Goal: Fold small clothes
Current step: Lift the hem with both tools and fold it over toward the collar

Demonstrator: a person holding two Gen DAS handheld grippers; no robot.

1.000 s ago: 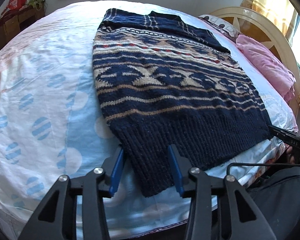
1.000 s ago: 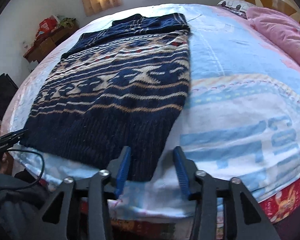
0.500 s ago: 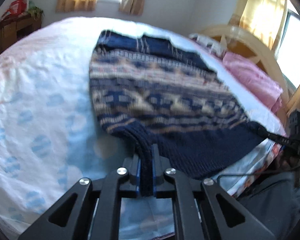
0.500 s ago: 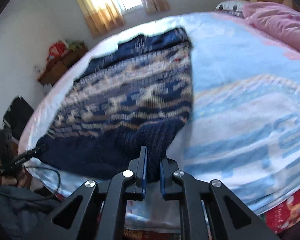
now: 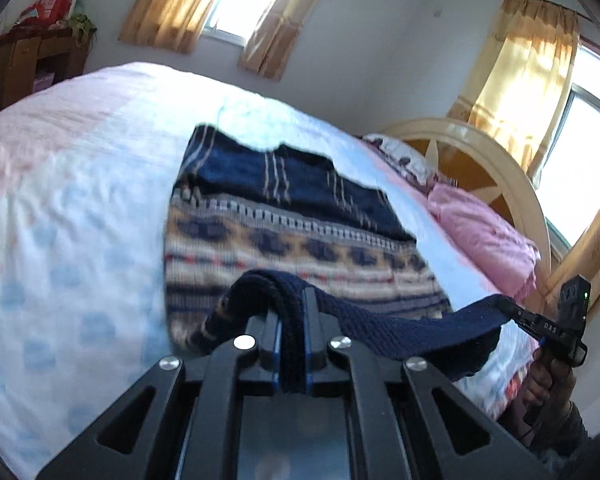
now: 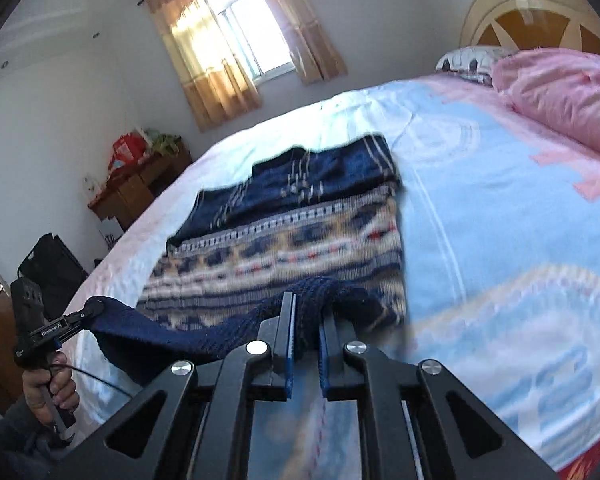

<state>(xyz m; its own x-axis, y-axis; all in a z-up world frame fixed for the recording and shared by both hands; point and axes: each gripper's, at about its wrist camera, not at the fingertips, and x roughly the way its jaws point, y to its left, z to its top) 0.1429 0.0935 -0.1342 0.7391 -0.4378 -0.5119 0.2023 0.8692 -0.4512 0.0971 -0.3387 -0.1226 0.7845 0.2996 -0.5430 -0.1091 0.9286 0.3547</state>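
A navy and tan patterned knit sweater (image 5: pixel 284 236) lies on the bed, its collar end far from me; it also shows in the right wrist view (image 6: pixel 300 240). My left gripper (image 5: pixel 291 320) is shut on the left corner of the navy ribbed hem (image 5: pixel 400 332). My right gripper (image 6: pixel 307 320) is shut on the right corner of the hem (image 6: pixel 204 332). The hem hangs stretched between the two grippers, lifted off the bed above the sweater's lower part. Each gripper also shows in the other's view, the right (image 5: pixel 516 314) and the left (image 6: pixel 84 312).
The bed (image 5: pixel 60 208) has a pale blue and pink patterned sheet. A pink quilt (image 6: pixel 560 96) and a pillow (image 5: pixel 400 156) lie by the cream headboard (image 5: pixel 480 152). A wooden cabinet (image 6: pixel 140 184) and a black bag (image 6: pixel 52 268) stand beside the bed.
Both grippers closed on the hem corners, then lifted the hem and carried it forward over the sweater toward the collar end.
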